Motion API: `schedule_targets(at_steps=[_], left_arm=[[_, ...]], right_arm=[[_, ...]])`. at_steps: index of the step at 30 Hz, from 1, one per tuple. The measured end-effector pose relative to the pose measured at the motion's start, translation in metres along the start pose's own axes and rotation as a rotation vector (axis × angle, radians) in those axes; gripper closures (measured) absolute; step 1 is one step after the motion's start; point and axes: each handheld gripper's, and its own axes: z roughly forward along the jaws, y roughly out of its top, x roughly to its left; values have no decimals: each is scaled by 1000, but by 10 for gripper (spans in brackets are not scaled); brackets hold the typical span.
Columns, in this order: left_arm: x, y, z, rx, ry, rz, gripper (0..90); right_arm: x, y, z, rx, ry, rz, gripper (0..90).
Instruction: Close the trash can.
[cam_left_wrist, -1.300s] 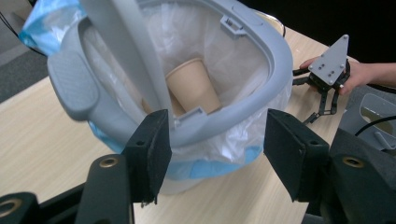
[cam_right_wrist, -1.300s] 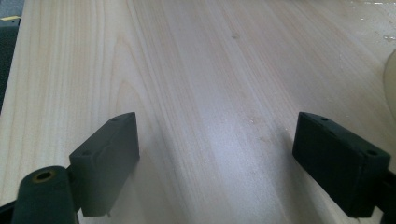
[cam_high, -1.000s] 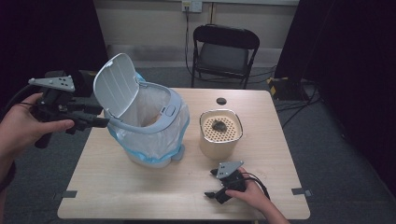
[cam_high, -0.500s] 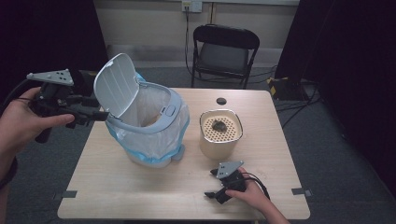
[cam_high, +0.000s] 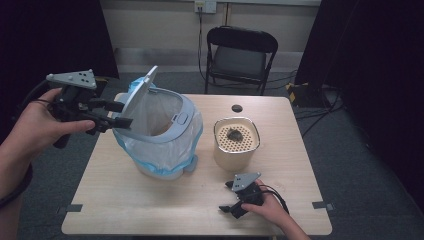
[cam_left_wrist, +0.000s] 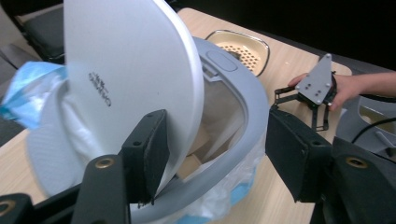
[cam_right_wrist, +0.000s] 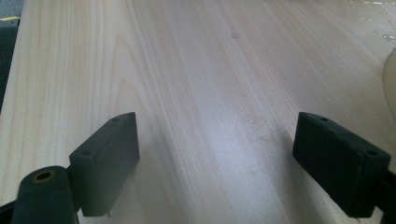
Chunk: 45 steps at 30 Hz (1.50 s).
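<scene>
A bin with a grey rim (cam_high: 172, 135) and a blue-edged bag stands left of centre on the table. Its white lid (cam_high: 140, 95) is raised, almost on edge. My left gripper (cam_high: 126, 114) is at the lid's lower left with its jaws apart. In the left gripper view the lid (cam_left_wrist: 126, 70) and the grey rim (cam_left_wrist: 243, 112) lie between those jaws (cam_left_wrist: 215, 135), one jaw against the lid's face. Tan blocks (cam_left_wrist: 191, 163) lie inside the bag. My right gripper (cam_high: 225, 196) rests open on the table's front, nothing between its jaws (cam_right_wrist: 215, 154).
A beige tub (cam_high: 236, 142) with a perforated top and a dark lump on it stands right of the bin. A small black disc (cam_high: 237, 108) lies behind it. A folding chair (cam_high: 242, 55) stands beyond the wooden table (cam_high: 150, 210).
The left gripper has moved right and slightly up. The lid has swung from leaning back and open to nearly edge-on over the bin. The right gripper has not moved.
</scene>
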Motion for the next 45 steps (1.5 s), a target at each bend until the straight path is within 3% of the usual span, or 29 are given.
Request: schedule_targets(at_steps=[5, 13, 15, 19, 26, 29, 30, 33, 37, 40, 41, 45], left_arm=[[-2, 5, 5, 16, -9, -8, 380], [-6, 10, 16, 27, -70, 3, 440], [-6, 10, 20, 32, -97, -18, 484], [-2, 11, 22, 36, -109, -78, 576], [3, 9, 29, 37, -97, -163, 715], [4, 9, 34, 60, -77, -214, 762], [3, 9, 38, 71, -76, -207, 762], [0, 13, 49, 106, -8, -168, 762], [-3, 19, 64, 94, 56, -152, 763], [-5, 20, 78, 117, 86, -127, 760], [-6, 20, 84, 102, 84, -108, 761], [-9, 21, 96, 46, 103, -125, 812]], right_arm=[[1, 0, 0, 0, -1, 0, 136], [1, 0, 0, 0, -1, -1, 136], [1, 0, 0, 0, -1, 0, 136], [1, 0, 0, 0, -1, -1, 136], [1, 0, 0, 0, -1, -2, 136], [1, 0, 0, 0, -1, -2, 137], [1, 0, 0, 0, -1, 1, 136], [1, 0, 0, 0, -1, 1, 136], [1, 0, 0, 1, -1, -1, 136], [1, 0, 0, 1, -1, -1, 136], [1, 0, 0, 1, -1, -1, 136], [1, -1, -1, 2, 0, 0, 136]])
